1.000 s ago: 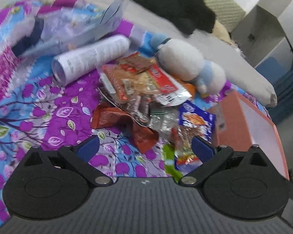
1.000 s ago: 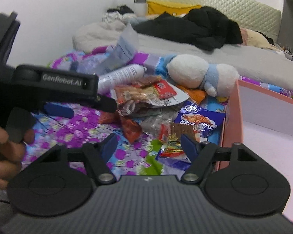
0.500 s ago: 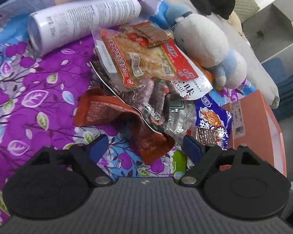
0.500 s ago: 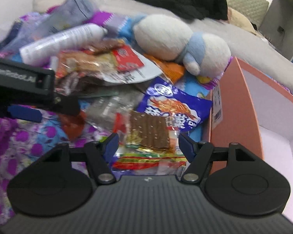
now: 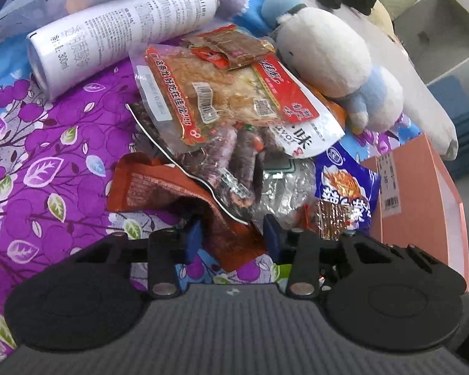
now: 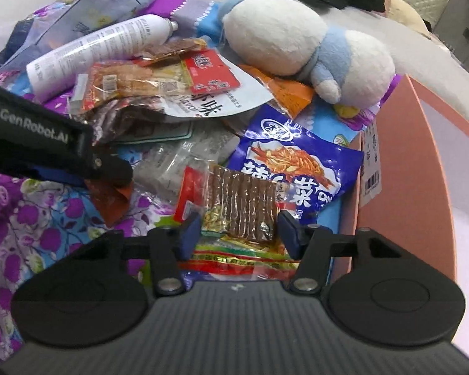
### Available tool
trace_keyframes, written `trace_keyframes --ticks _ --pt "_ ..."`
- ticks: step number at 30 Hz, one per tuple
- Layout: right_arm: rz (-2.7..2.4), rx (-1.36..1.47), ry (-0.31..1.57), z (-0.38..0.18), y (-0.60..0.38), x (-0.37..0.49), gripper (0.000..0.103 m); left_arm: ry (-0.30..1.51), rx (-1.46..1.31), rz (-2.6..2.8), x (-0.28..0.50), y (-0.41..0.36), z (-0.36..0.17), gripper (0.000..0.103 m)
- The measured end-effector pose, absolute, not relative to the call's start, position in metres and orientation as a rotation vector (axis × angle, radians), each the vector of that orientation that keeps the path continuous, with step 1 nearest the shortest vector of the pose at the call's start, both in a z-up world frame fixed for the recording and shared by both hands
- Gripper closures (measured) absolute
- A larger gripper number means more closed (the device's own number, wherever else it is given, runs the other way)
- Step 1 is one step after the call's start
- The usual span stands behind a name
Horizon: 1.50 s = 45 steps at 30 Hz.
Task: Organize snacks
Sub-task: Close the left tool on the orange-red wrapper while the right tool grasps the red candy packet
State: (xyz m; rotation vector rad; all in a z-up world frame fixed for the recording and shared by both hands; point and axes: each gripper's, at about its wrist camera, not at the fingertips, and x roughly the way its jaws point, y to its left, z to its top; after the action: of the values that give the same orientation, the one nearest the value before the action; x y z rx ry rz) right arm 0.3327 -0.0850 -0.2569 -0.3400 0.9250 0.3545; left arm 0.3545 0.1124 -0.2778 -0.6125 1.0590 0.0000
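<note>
Early in the sorting, judging by the heap of snack packets still lying on the purple floral bedsheet point(image 5: 37, 143) and the pink box point(image 6: 400, 162), seemingly the destination, showing only bare interior where visible.

Left hand-held gripper point(image 5: 233, 239): jaws partly apart, straddling a crumpled orange-brown snack wrapper point(image 5: 159, 187); pads flanking it, not yet pinching. Right hand-held gripper point(image 6: 239, 229): likewise parted, set either side of a clear pack of brown ridged strips point(image 6: 244, 206), pads just beside its edges, no squeeze evident.

Next, probably: closing on each packet, lifting clear of the pile, then carrying toward the box at the right. Thin, slippery film calls for a firm pinch low on the pack; likely to drag neighbours along.

Around: blue shrimp-snack bag point(image 6: 297, 162) lying partly under the strip pack and touching the box wall; red-and-clear tofu-snack packet point(image 5: 215, 97) atop a sausage pack point(image 5: 234, 159); white spray bottle point(image 5: 122, 34) lying on its side; white-and-blue plush toy point(image 6: 309, 43) resting against the pile's far edge. Overlapping wrappers the main obstacle; bottle and toy not snacks, best left alone.
</note>
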Motion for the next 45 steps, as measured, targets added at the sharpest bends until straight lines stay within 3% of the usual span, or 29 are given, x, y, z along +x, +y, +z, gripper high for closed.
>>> trace_keyframes --ticks 10,13,16,19,24,28,30,32,38,42,44,45 --pt "0.352 -0.277 0.939 -0.244 -0.094 0.303 0.05 1.051 -0.572 -0.061 0.312 0.107 -0.261 0.061" --pt "0.368 -0.282 0.923 -0.238 -0.095 0.284 0.071 1.041 -0.563 -0.08 0.294 0.105 -0.259 0.067" --pt "0.379 -0.276 0.901 -0.234 -0.1 0.263 0.073 1.013 -0.539 -0.096 0.269 0.099 -0.253 0.067" --pt "0.393 -0.261 0.888 -0.233 -0.106 0.242 0.082 0.981 -0.526 -0.093 0.245 0.096 -0.246 0.067" --pt "0.331 -0.201 0.84 -0.238 -0.118 0.218 0.08 0.959 -0.494 -0.089 0.208 0.092 -0.241 0.067" --pt "0.292 -0.083 0.842 -0.245 -0.128 0.21 0.073 0.948 -0.493 -0.085 0.185 0.093 -0.238 0.067" --pt "0.278 -0.001 0.835 -0.247 -0.132 0.208 0.062 0.941 -0.493 -0.086 0.175 0.095 -0.238 0.068" --pt "0.244 0.043 0.802 -0.25 -0.132 0.206 0.042 0.937 -0.492 -0.087 0.167 0.096 -0.238 0.067" --pt "0.166 0.113 0.775 -0.269 -0.122 0.222 0.046 0.925 -0.495 -0.091 0.151 0.1 -0.239 0.068" --pt "0.116 0.096 0.748 -0.28 -0.119 0.229 0.054 0.925 -0.506 -0.083 0.14 0.103 -0.24 0.067" --pt "0.109 0.122 0.773 -0.284 -0.121 0.234 0.078 0.929 -0.51 -0.085 0.137 0.104 -0.242 0.067" --pt "0.105 0.134 0.781 -0.284 -0.123 0.236 0.081 0.935 -0.523 -0.084 0.135 0.106 -0.245 0.067"
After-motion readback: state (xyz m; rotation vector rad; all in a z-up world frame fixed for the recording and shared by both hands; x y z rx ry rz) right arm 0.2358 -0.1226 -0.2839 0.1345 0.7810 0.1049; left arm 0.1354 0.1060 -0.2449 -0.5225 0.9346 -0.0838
